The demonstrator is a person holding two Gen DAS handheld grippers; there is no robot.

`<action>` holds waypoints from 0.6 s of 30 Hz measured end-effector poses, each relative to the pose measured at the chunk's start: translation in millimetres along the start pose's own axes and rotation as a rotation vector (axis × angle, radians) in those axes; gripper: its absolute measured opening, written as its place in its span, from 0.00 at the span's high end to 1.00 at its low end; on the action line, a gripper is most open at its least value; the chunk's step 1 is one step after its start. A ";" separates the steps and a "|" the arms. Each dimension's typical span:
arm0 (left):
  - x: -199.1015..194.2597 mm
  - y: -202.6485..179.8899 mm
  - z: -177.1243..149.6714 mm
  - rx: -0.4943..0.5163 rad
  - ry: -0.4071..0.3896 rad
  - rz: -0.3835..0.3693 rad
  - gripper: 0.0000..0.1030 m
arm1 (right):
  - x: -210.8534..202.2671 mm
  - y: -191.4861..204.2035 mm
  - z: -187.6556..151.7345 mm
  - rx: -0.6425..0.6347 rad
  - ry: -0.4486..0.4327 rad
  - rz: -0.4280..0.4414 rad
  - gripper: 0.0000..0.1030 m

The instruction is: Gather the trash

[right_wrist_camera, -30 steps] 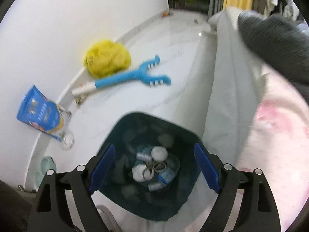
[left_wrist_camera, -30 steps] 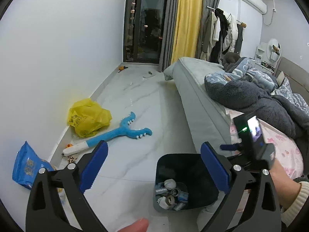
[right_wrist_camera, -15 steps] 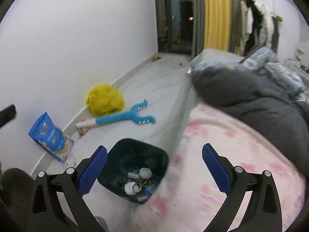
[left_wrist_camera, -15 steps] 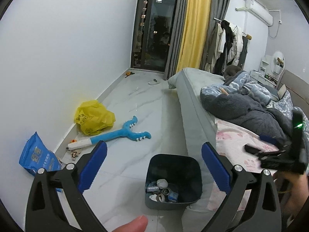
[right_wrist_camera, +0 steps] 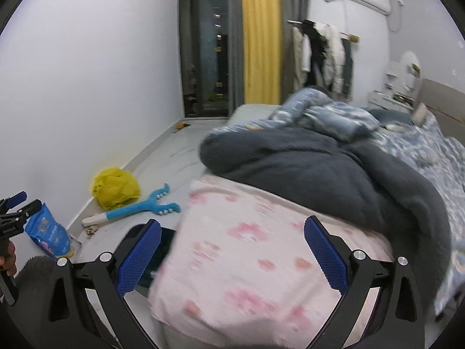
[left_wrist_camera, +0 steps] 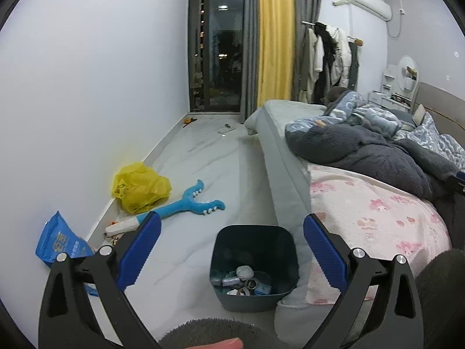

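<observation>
From the left wrist, the left gripper (left_wrist_camera: pixel 232 250) gapes wide and empty above the dark bin (left_wrist_camera: pixel 254 267) of scraps beside the bed (left_wrist_camera: pixel 377 212), while the right wrist shows the right gripper (right_wrist_camera: pixel 232 250), freshly spread and empty, over the bedding, where a careless grab could snag fabric instead of trash.

A lived-in home bedroom. A bed (left_wrist_camera: pixel 279 157) heaped with blankets (left_wrist_camera: pixel 363 154) fills the right side; coats (left_wrist_camera: pixel 328 55) hang on a wall rail beside a yellow curtain (left_wrist_camera: pixel 274 37) and dark balcony door (left_wrist_camera: pixel 218 43). An air conditioner (left_wrist_camera: pixel 366 0) and a vanity mirror (left_wrist_camera: pixel 408 74) mark the far wall.
</observation>
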State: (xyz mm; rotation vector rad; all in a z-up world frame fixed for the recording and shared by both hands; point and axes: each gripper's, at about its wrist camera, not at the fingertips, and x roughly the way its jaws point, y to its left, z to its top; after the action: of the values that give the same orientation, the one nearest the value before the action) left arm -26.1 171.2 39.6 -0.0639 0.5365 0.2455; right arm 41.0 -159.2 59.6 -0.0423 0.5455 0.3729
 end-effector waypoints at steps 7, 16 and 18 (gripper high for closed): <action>3.6 -22.7 -7.5 0.045 -0.012 -0.031 0.03 | -15.8 -37.1 -18.5 0.064 -0.003 0.002 0.03; 9.4 -36.1 -10.8 0.065 0.008 -0.037 0.03 | -28.2 -48.1 -25.5 0.059 -0.008 0.068 0.03; 10.0 -36.4 -11.2 0.061 0.009 -0.040 0.03 | -29.6 -48.9 -25.7 0.054 -0.010 0.073 0.03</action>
State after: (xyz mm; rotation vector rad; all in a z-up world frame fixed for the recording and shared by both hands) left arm -14.4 136.8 24.8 -0.0165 0.5510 0.1897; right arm 22.2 -218.2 49.9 0.0316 0.5481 0.4294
